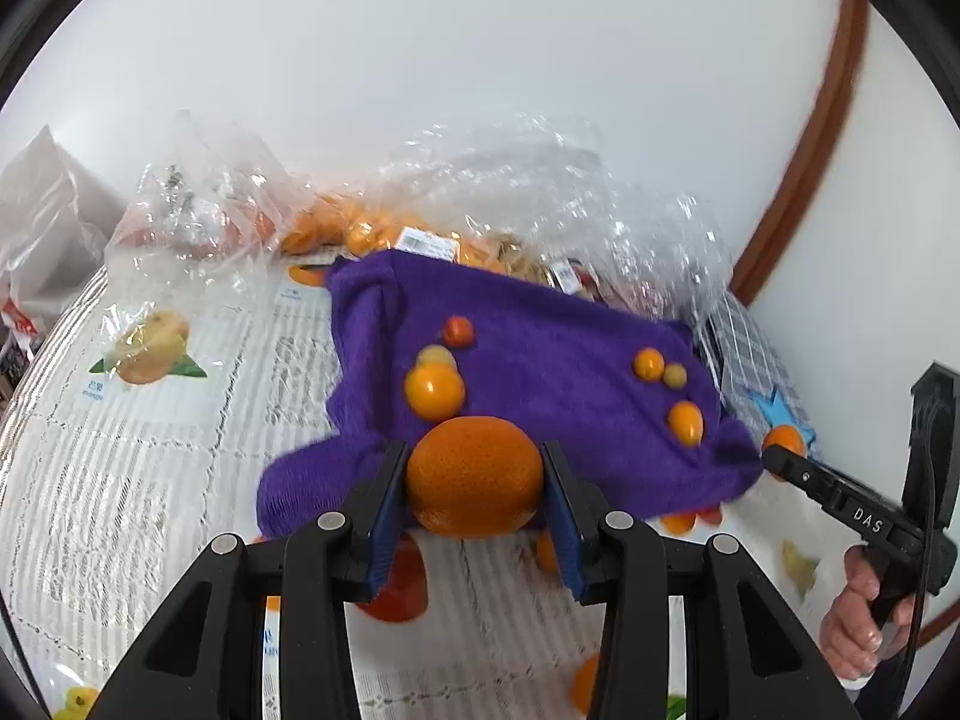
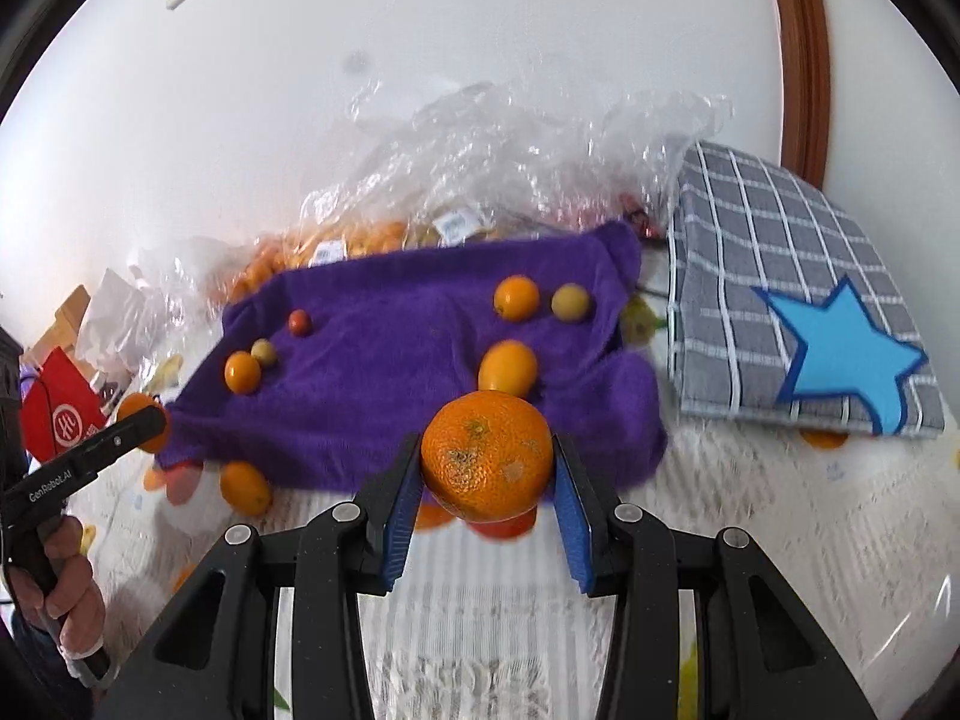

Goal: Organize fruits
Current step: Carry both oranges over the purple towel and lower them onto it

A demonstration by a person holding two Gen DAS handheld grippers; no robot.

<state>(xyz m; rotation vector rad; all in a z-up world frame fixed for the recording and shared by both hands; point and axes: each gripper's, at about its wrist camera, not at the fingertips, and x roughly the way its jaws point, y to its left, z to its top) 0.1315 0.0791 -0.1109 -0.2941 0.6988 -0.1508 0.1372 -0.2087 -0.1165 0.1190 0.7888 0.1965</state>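
Observation:
My left gripper (image 1: 474, 480) is shut on a large orange (image 1: 474, 483), held above the near edge of a purple towel (image 1: 540, 360). My right gripper (image 2: 486, 474) is shut on another large orange (image 2: 486, 456), above the towel's near edge (image 2: 390, 360). Several small orange, yellow and red fruits lie on the towel, such as a kumquat (image 1: 435, 390) and an oval one (image 2: 507, 367). More small fruits (image 2: 245, 487) lie on the table below the towel's edge. The right gripper shows at the right of the left wrist view (image 1: 780, 450), the left one at the left of the right wrist view (image 2: 144, 420).
Clear plastic bags of fruit (image 1: 420, 222) stand behind the towel against a white wall. A grey checked cloth with a blue star (image 2: 840, 354) lies to the right. The tablecloth (image 1: 150, 450) is white with fruit prints. A red packet (image 2: 57, 414) lies at the left.

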